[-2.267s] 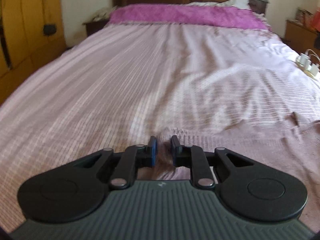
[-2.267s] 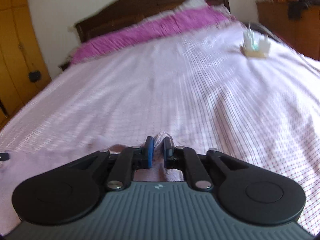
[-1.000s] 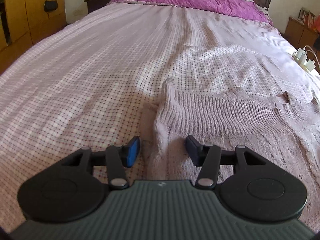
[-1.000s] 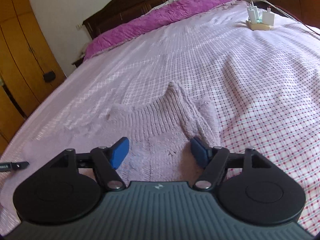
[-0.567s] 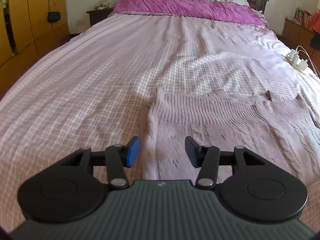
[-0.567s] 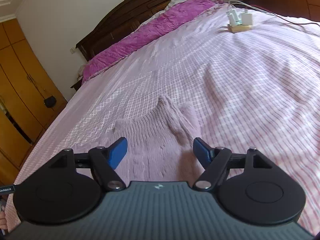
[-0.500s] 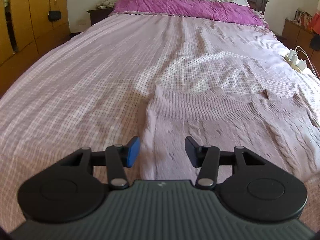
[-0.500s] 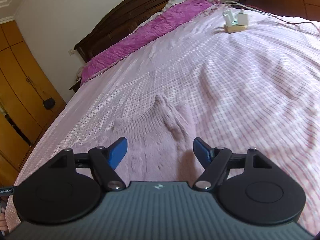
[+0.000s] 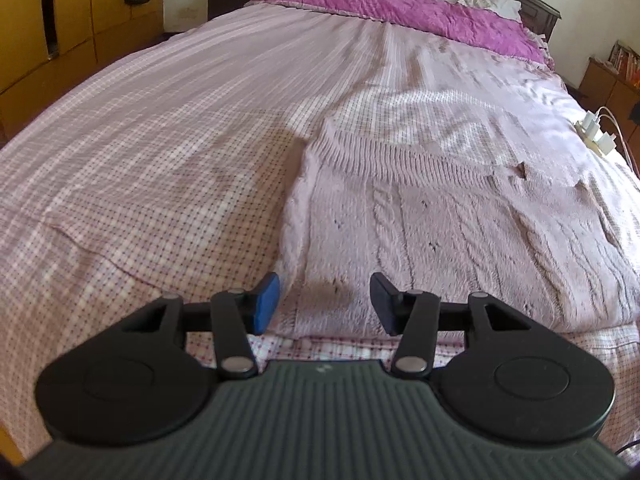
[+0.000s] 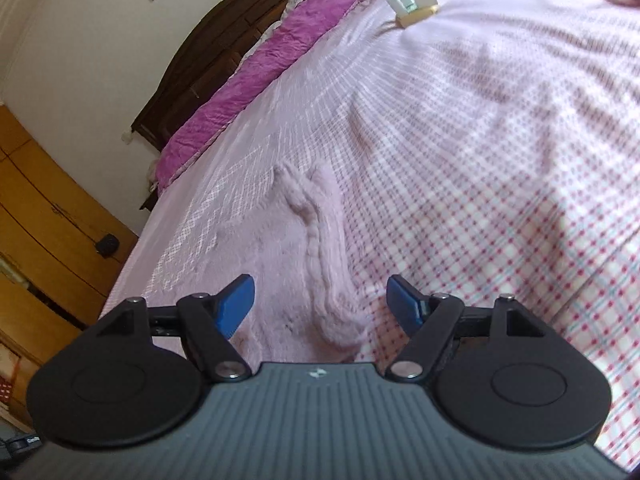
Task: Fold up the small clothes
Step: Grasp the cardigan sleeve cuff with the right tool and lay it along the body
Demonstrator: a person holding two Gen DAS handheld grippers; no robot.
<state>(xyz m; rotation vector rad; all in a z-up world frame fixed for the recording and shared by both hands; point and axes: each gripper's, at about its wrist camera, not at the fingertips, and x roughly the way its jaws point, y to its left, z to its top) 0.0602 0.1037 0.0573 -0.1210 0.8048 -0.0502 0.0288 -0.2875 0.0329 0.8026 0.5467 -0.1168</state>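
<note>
The left claw point(image 9: 324, 304) gapes wide over the near left corner of the pink sweater point(image 9: 460, 232), gripping nothing. The right claw point(image 10: 322, 308) is wide too, above the sweater's right edge. The sweater lies flat on the checked bed point(image 9: 140, 152), below the purple pillow point(image 9: 400, 8).

Your sweater point(image 9: 460, 216) is fuzzy pale-pink cable knit with a ribbed edge. The bedsheet point(image 9: 160, 168) is thin checked woven cloth, matt. The left gripper point(image 9: 324, 300) is matt black plastic with smooth blue pads point(image 9: 266, 300) and shiny metal pivots. The headboard point(image 10: 224, 36) is dark polished wood.
</note>
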